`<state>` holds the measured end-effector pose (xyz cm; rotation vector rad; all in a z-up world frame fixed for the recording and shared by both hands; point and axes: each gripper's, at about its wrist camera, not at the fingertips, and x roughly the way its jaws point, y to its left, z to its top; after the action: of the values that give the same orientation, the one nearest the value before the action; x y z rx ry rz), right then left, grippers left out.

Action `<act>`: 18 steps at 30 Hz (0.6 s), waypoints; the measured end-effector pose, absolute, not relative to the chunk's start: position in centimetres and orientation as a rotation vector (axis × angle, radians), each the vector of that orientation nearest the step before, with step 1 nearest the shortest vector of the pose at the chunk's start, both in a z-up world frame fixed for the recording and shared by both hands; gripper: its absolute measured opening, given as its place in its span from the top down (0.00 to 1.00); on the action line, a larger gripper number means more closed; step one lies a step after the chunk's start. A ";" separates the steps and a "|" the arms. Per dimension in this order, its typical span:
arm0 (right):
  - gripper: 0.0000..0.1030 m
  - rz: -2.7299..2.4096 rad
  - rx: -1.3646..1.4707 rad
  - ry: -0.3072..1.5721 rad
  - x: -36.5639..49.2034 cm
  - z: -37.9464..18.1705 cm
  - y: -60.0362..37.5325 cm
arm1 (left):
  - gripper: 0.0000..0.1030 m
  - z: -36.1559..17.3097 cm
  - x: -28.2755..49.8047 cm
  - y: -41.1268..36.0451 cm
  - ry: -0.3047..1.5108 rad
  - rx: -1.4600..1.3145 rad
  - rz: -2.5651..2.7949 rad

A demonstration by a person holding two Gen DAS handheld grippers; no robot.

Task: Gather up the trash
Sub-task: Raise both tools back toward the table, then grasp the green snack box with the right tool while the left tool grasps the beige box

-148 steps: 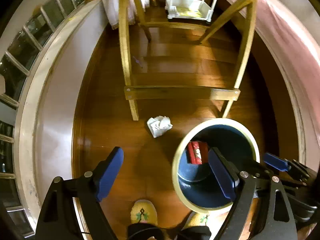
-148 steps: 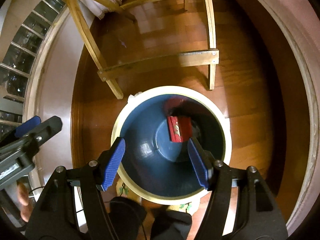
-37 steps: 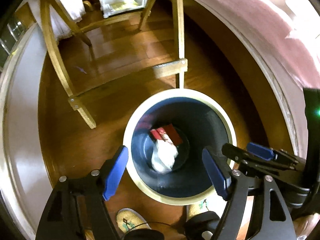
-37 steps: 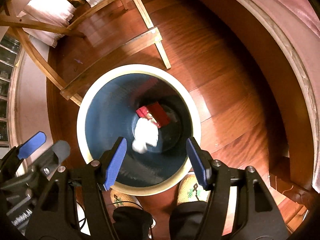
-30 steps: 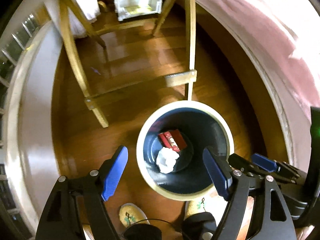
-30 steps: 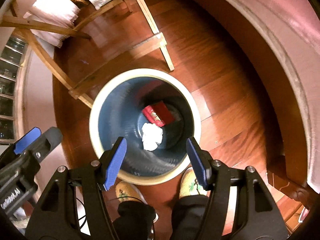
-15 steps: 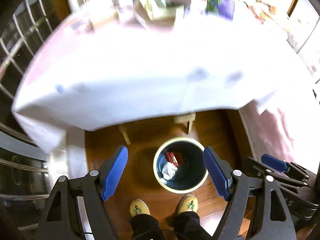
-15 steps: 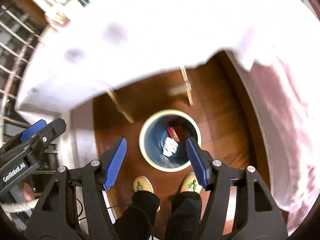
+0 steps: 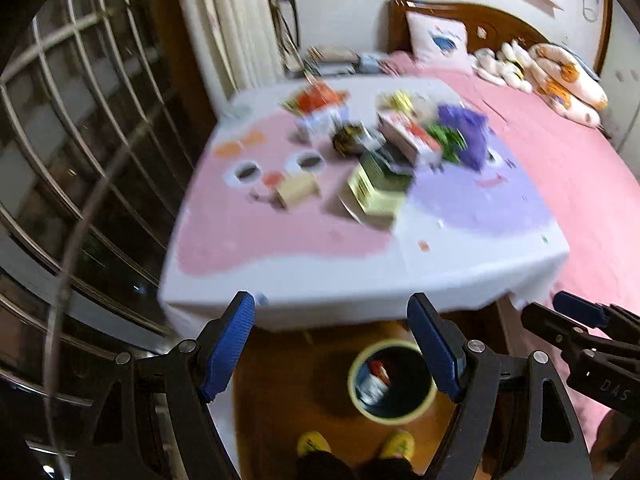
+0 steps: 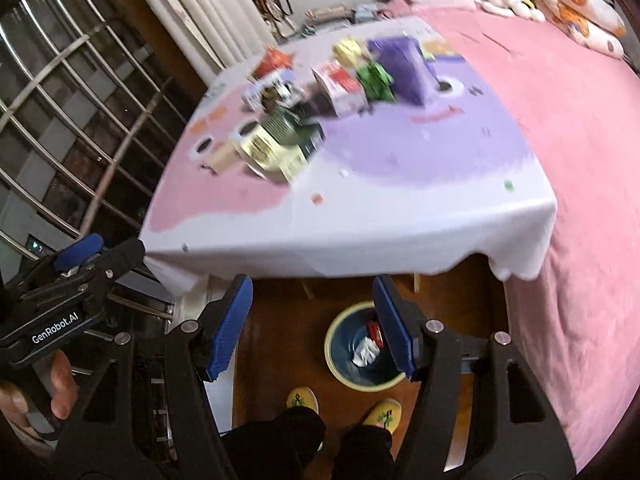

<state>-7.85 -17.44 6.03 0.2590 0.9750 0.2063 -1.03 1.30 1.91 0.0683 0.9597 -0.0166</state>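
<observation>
Already a white crumpled tissue (image 10: 366, 351) and a red packet (image 10: 374, 330) lie inside the bin (image 10: 336, 364) below the table (image 10: 360, 232), while both the left gripper (image 9: 340, 344) and the right gripper (image 10: 312, 320) hang apart and empty, so any remaining trash seems to be among the tabletop clutter.

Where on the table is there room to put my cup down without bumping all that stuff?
The near strip of the tablecloth, between the hanging front edge and the green-and-cream box, lies bare. So does the purple patch toward the bed. It is crowded farther back, where the boxes and packets bunch together.
</observation>
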 end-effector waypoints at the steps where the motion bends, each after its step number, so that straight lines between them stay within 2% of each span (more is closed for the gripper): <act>1: 0.40 0.216 0.256 0.968 -7.3 6.6 -17.2 | 0.22 2.8 -0.8 1.6 0.948 0.069 -0.009; 5: 0.34 0.227 0.260 0.962 -5.0 7.7 -16.2 | 0.22 4.1 1.3 3.8 0.953 0.029 0.019; 10: 0.24 0.222 0.261 0.960 -1.3 7.3 -14.4 | 0.22 2.4 4.9 6.9 0.988 -0.006 0.030; 18: 0.22 0.139 0.349 1.001 7.2 4.7 -11.3 | 0.22 -1.9 15.5 12.2 1.076 0.008 -0.057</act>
<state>7.17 -11.25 4.73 0.3488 1.0007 0.1391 15.45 12.22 -1.92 0.0081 1.0758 -0.0569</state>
